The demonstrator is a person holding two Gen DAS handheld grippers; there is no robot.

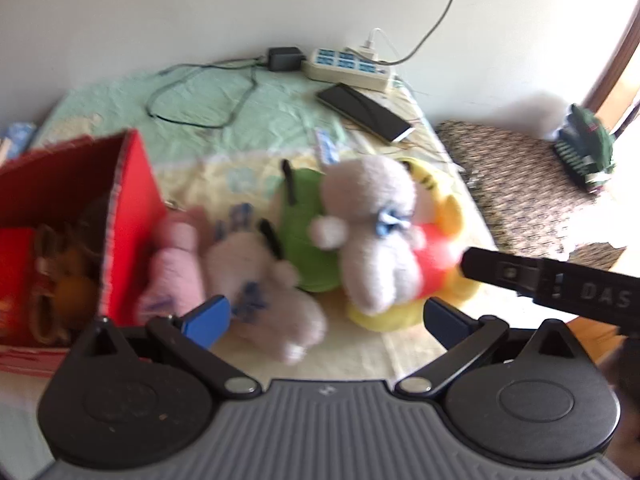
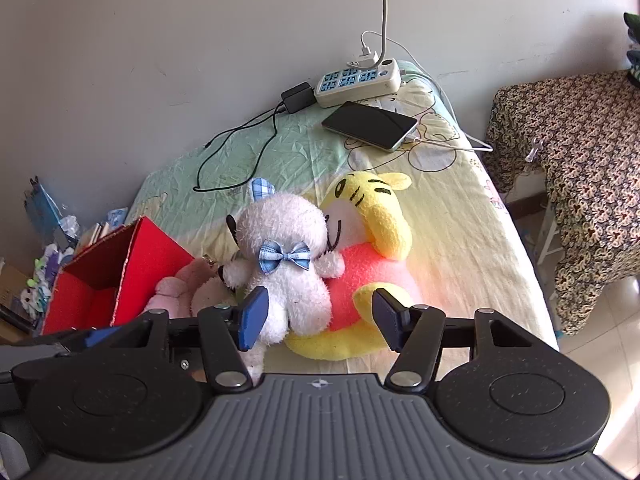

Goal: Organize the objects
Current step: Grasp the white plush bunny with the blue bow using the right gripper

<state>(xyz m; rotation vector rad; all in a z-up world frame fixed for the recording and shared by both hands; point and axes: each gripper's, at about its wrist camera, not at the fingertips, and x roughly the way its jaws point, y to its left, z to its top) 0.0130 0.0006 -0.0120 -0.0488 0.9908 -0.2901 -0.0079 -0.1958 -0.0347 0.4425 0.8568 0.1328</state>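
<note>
Bed (image 2: 460,240) against a grey wall, bearing: white plush dog (image 2: 286,264) upright at 12 o'clock from the right gripper (image 2: 318,320), which gapes wide and empty and is nearer; left gripper (image 1: 326,322) likewise wide; red box (image 2: 104,280) at 9 o'clock.

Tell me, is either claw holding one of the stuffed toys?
No. The left claw and right claw are both open, holding nothing, near the fluffy white plush toy with a blue checked bow.

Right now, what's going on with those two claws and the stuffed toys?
Left gripper open, empty. Right gripper open, empty, over white plush. Plush leans on yellow tiger; red box at left. Nothing blocking.
</note>
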